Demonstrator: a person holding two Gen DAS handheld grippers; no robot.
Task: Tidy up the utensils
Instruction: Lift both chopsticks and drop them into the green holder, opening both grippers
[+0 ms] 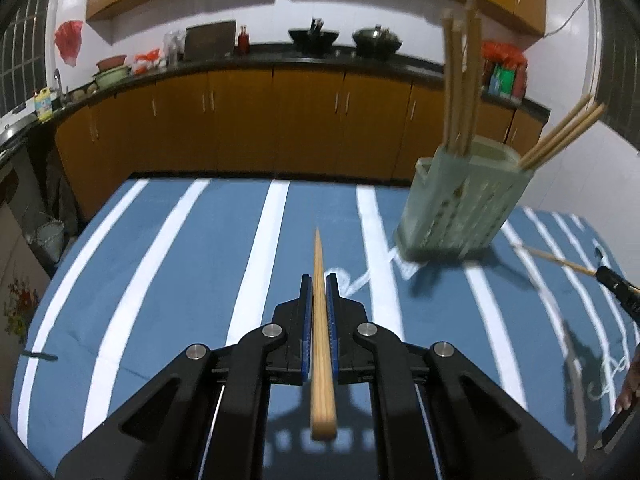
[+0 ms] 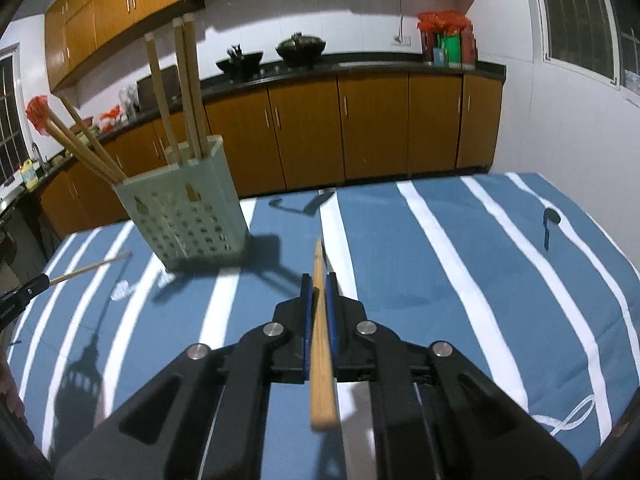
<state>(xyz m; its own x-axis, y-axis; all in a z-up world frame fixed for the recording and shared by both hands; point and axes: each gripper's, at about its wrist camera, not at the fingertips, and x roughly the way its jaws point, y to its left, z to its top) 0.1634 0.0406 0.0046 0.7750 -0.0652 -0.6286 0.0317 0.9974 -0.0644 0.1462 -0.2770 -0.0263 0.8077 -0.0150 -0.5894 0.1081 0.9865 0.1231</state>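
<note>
Chopsticks everywhere in this one, lol. Left gripper [image 1: 319,286] has its jaws clamped on a single wooden chopstick [image 1: 320,340] that runs lengthwise between the blue pads, thin tip pointing forward over the table and the thick end sticking back toward the camera. Right gripper [image 2: 318,285] is doing pretty much the same thing, squeezed tight on its own chopstick [image 2: 320,344], tip forward, butt end hanging back over the linkage, sitting at a slight tilt between the pads. Both are up above the striped blue-and-white tablecloth [image 2: 460,264], not touching it as far as I can see. The pale green holder [image 1: 460,204] with all the little holes stands on the cloth, ahead and to the right of the left gripper; from the right wrist view the same holder [image 2: 188,216] is ahead and to the left. It already has a bunch of chopsticks in it: three standing nearly upright [image 2: 186,88] in one compartment and a few more leaning way out [image 2: 84,144] from the other side. You can also catch the right gripper's chopstick poking in at the edge of the left view, near the holder's base. Background is orange kitchen cabinets [image 1: 240,120] and a dark counter with a couple of woks [image 2: 300,50] on it.
</note>
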